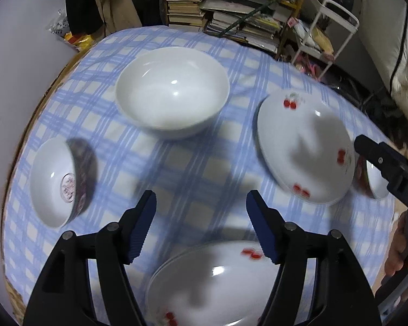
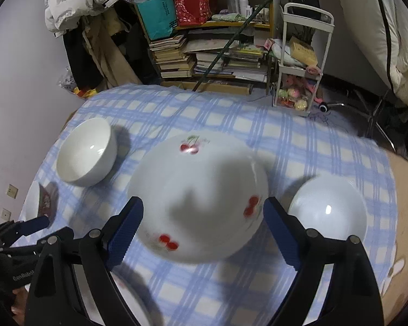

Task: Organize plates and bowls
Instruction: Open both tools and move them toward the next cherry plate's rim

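Note:
On the blue checked tablecloth (image 1: 193, 168) stand a large plain white bowl (image 1: 172, 91), a small patterned bowl (image 1: 59, 182) at the left, a cherry plate (image 1: 306, 146) at the right and another cherry plate (image 1: 217, 282) close below my left gripper (image 1: 201, 225), which is open and empty. My right gripper (image 2: 202, 233) is open and empty above a cherry plate (image 2: 201, 195). The large white bowl (image 2: 85, 152) is at its left, a small white bowl (image 2: 327, 209) at its right. The right gripper's body (image 1: 389, 168) shows in the left wrist view.
A shelf stacked with books (image 2: 204, 57) and a white trolley (image 2: 299, 62) stand beyond the table's far edge. A wall (image 1: 19, 68) runs along the left. The left gripper (image 2: 27, 231) shows at the lower left of the right wrist view.

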Demonstrator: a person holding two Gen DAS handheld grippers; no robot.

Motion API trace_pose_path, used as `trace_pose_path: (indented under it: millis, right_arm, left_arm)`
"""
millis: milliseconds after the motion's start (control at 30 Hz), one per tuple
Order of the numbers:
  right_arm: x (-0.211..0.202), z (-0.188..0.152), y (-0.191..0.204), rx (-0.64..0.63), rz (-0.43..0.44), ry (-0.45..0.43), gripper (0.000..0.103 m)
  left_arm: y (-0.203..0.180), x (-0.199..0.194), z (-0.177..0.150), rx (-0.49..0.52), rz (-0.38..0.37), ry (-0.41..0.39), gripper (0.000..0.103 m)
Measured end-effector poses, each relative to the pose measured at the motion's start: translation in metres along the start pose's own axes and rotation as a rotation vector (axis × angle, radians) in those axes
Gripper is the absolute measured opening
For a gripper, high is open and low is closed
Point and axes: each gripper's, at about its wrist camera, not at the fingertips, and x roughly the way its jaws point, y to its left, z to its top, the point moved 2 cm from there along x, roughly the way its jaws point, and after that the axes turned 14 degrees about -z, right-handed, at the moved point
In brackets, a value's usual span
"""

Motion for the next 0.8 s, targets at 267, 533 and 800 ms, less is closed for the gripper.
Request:
trace_pose_path:
  millis: [267, 533, 800]
  right_arm:
    - [0.032, 0.032, -0.024, 0.016, -0.004, 0.037, 0.094]
    - [0.059, 0.046, -0.029, -0.001, -0.052, 0.052, 0.091]
    - [0.089, 0.039, -0.03, -0.027, -0.069, 0.136, 0.071]
  left_arm:
    - [-0.015, 0.033, 0.017, -0.036, -0.069, 0.008, 0.068]
    - [-0.037, 0.061, 0.022, 0.024, -0.071, 0.045, 0.068]
    - [-0.048, 0.076, 0.027, 0.042, -0.087, 0.066, 0.065]
